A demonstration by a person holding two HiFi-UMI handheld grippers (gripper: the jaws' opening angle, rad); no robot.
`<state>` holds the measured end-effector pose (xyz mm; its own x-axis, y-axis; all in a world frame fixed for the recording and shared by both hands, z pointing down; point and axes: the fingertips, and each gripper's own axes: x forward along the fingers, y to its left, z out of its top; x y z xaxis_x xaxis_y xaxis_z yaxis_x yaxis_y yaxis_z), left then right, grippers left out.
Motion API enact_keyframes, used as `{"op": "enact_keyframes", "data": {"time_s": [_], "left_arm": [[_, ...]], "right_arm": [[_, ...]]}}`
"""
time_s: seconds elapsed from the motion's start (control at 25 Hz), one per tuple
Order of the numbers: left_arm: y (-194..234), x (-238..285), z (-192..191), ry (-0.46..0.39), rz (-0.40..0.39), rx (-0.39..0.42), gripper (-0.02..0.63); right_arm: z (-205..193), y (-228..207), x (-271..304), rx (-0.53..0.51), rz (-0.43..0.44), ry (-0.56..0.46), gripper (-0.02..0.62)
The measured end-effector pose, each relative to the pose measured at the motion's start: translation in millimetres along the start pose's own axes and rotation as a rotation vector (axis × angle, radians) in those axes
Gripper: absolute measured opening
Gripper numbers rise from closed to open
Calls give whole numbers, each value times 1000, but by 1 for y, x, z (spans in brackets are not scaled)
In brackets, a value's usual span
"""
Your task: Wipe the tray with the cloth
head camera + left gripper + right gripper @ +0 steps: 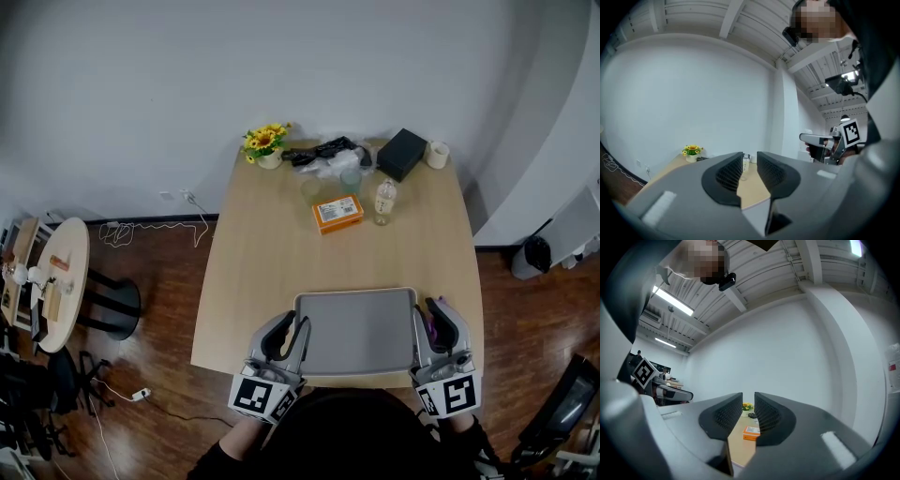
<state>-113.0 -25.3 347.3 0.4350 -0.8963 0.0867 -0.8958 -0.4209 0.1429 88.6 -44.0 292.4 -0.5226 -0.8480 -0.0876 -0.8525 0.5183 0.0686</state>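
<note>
Left tool [295, 321] and right tool [427, 309] each pinch the tray [356, 330] rim, at 9 and 3 o'clock. It looks stiff, light and probably slippery.

Tray [356, 328] smooth, matt; table [272, 262] pale wood; floor [159, 281] dark glossy wood.

You have no legible writing here. The orange box [337, 214] on the bench [272, 262] carries a pale label, its print too small to read. Your left gripper [298, 328] and right gripper [421, 323] show only black-and-white square markers.
</note>
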Motion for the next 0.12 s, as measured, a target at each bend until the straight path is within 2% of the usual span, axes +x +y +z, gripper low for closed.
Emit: {"op": "enact_keyframes", "data": {"time_s": [0.12], "left_arm": [[0, -1, 1, -14, -7, 3, 77]], "right_arm": [[-1, 3, -1, -7, 5, 8, 75]]}}
